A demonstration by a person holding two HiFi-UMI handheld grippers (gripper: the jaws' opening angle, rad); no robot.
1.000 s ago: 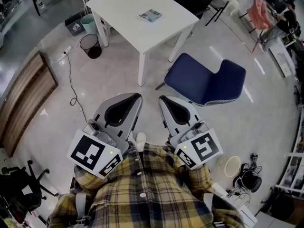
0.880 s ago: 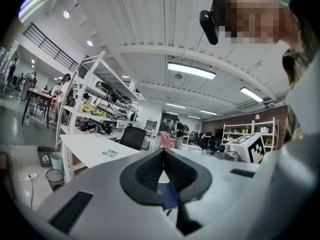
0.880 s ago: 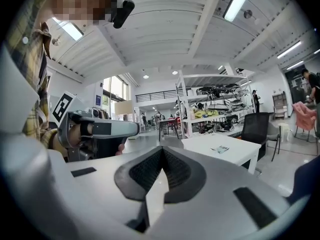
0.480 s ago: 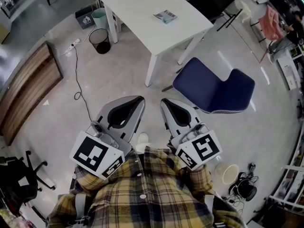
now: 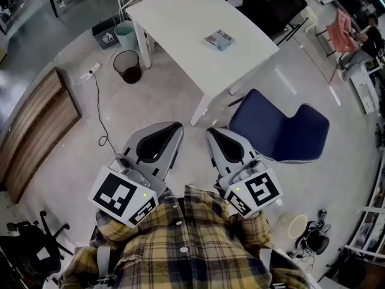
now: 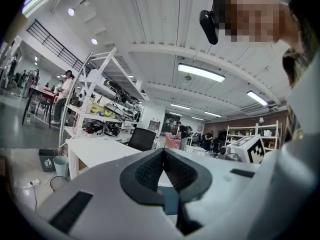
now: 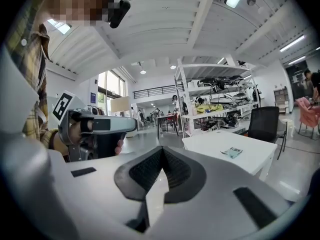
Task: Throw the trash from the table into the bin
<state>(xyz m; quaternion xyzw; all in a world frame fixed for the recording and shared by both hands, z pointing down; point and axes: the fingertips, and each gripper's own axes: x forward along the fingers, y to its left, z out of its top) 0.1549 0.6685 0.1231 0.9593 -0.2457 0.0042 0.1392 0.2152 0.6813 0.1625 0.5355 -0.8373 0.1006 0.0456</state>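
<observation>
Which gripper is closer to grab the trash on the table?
Right, probably. The packet lies right of centre on the table, nearer the right gripper than the left gripper.

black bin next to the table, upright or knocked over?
Upright: the black bin stands on the floor by the table leg, round mouth facing up. Whether anything is inside, cannot tell.

tabletop (image 5: 174,17): white, one small printed packet (image 5: 219,40) laid flat toward the right edge | floor (image 5: 156,110): grey and shiny, black mesh bin (image 5: 129,67) parked near the tabletop's left leg, teal bin (image 5: 126,35) tucked just behind it, blue chair (image 5: 280,125) set by the near corner, power strip (image 5: 94,68) with its cable trailed across
</observation>
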